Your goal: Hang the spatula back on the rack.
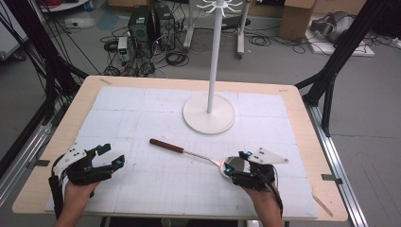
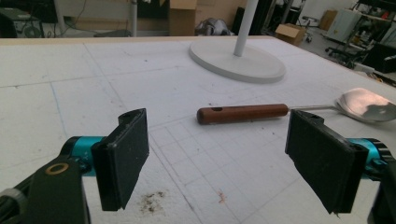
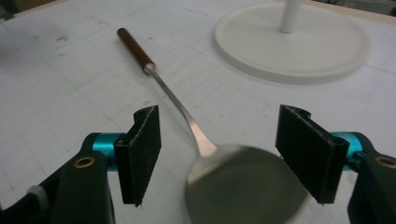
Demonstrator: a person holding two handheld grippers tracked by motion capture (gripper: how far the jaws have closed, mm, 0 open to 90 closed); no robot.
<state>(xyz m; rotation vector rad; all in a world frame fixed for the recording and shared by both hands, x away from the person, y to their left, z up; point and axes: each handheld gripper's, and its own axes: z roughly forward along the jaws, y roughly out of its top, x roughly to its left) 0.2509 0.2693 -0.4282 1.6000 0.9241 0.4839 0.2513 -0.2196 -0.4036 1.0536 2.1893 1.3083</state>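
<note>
A long ladle (image 1: 198, 156) with a round, polished steel bowl, a thin steel shank and a smooth reddish-brown wooden handle lies flat on the white gridded foam mat (image 1: 142, 113) that covers the pale wooden table (image 1: 302, 123). The handle is a plain cylinder with a small hole near its rounded end, seen in the left gripper view. Taking the white stand (image 1: 209, 112) as landmark, with its flat matte disc base and slim upright pole, the ladle lies just in front of the base, on the person's side; the handle end points out to the left of the base and the bowl sits nearer the person, off to the right.

The right gripper (image 1: 239, 163) hangs at the bowl: in the right gripper view its two black, ribbed rubber-faced jaws stand wide on either side of the bowl (image 3: 243, 186), whose mirror surface is blurred, and neither pad touches it.

The left gripper (image 1: 109, 156) rests well to the left of the stand, apart from the ladle, its flat black jaws spread wide with bare mat between them.
</note>
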